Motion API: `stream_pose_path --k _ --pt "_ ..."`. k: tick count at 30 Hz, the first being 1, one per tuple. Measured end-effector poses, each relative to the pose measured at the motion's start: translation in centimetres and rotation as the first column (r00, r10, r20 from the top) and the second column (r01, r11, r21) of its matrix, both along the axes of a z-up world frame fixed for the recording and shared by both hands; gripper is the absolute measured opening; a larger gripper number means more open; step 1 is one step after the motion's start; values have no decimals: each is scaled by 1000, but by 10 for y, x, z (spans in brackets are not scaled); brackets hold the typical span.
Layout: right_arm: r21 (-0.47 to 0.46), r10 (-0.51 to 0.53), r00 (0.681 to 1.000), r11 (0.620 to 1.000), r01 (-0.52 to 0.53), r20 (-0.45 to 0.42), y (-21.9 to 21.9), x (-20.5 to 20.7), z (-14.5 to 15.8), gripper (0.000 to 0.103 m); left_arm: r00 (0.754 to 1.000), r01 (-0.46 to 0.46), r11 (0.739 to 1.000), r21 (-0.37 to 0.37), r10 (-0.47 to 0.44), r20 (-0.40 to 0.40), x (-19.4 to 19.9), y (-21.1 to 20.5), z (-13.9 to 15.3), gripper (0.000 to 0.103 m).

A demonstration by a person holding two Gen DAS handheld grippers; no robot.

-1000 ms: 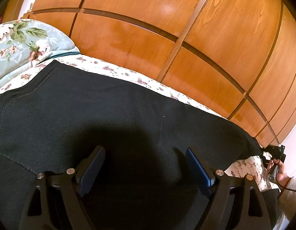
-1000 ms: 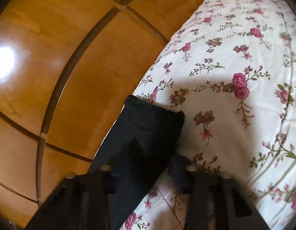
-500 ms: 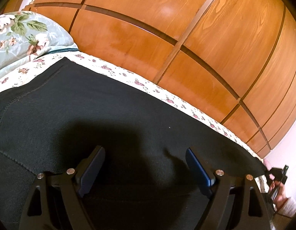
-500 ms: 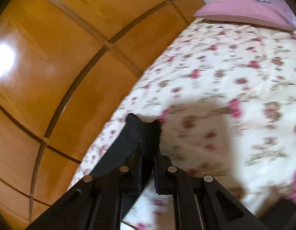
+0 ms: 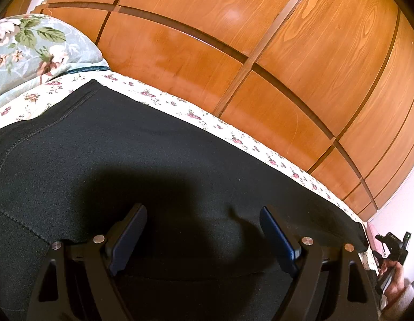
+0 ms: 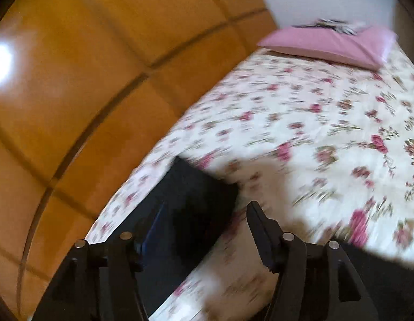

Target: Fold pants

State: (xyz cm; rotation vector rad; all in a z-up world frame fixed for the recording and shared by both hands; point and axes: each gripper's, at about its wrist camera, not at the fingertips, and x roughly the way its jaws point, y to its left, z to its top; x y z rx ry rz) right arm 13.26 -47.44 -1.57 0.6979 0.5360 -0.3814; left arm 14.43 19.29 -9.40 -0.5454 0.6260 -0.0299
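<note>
Black pants (image 5: pixel 158 160) lie flat on a floral bedsheet (image 5: pixel 233 139), the waist end toward the left and a long leg running right. My left gripper (image 5: pixel 203 215) is open and empty, its fingers low over the upper part of the pants. In the right wrist view the leg's cuff end (image 6: pixel 196 190) lies on the sheet near the bed's edge. My right gripper (image 6: pixel 204 215) is open, its fingers either side of the cuff end. It holds nothing. The view is blurred by motion.
A glossy wooden wardrobe wall (image 5: pixel 260 53) runs close along the far side of the bed. A blue-green floral pillow (image 5: pixel 33 48) lies at the left end. A pink pillow (image 6: pixel 332 42) lies at the far end of the sheet (image 6: pixel 327 123).
My right gripper was shut on the cuff end half a second ago; it has opened and let the cuff go onto the sheet. The leg now lies straighter. The left gripper stayed open.
</note>
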Motion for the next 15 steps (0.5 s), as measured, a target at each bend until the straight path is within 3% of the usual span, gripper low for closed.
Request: stream_pose_path --k 2,4,9,11,14,15 --pt "-25 120 993 992 -120 -2 33 5 0 63 1000 1 1000 -1 -1 0 1 0 0 87" --pt "-86 268 963 959 -270 -33 78 17 -2 63 1000 1 1000 -5 -1 0 0 1 0 87" --pt "-192 508 856 835 -516 -94 169 36 -16 65 1000 2 1000 -12 -2 1 0 1 0 87" --pt "-197 558 816 792 -579 -152 193 43 -28 66 1000 2 1000 -12 -2 1 0 1 0 87" --pt "-240 546 793 760 -604 -268 215 54 -46 68 1000 2 1000 -13 -2 0 0 1 0 87" --pt "-241 547 792 758 -606 -271 216 56 -46 72 1000 2 1000 -16 -2 -1 0 2 0 87"
